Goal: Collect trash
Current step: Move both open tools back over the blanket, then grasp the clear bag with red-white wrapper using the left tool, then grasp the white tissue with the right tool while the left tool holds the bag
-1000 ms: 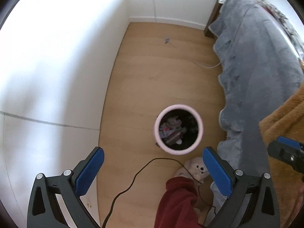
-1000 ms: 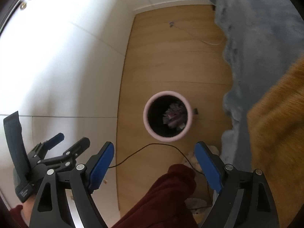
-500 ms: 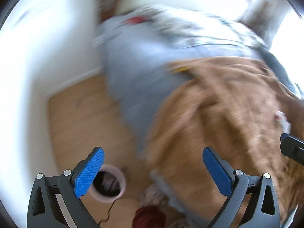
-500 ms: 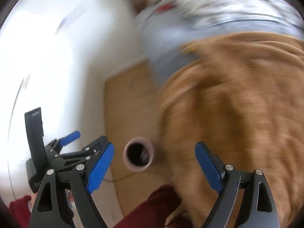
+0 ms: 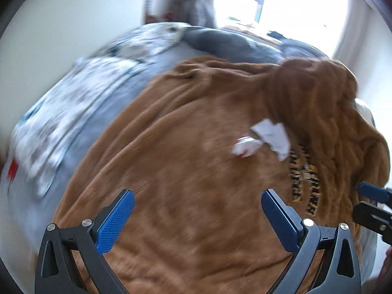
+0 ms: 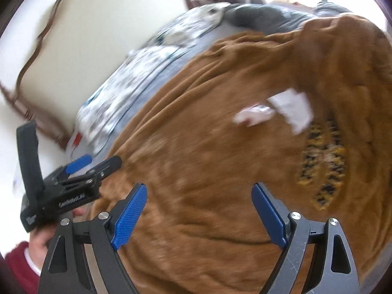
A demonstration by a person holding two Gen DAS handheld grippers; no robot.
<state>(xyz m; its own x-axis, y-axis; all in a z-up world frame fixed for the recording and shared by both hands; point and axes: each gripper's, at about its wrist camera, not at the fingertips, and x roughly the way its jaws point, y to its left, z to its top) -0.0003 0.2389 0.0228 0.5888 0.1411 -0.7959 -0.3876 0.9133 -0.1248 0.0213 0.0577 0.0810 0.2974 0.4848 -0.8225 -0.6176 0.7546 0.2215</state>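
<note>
Trash [image 5: 265, 139]: white crumpled paper scraps lying on the brown blanket [image 5: 186, 171], at 1 o'clock from both your grippers. Left gripper [image 5: 196, 218] and right gripper [image 6: 199, 212]: jaws wide apart, holding nothing, well short of it.

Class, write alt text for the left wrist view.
Crumpled white paper scraps lie on a rumpled brown blanket covering a bed, ahead of the open left hand-held gripper. The image is motion-blurred; a bright window is behind.
</note>
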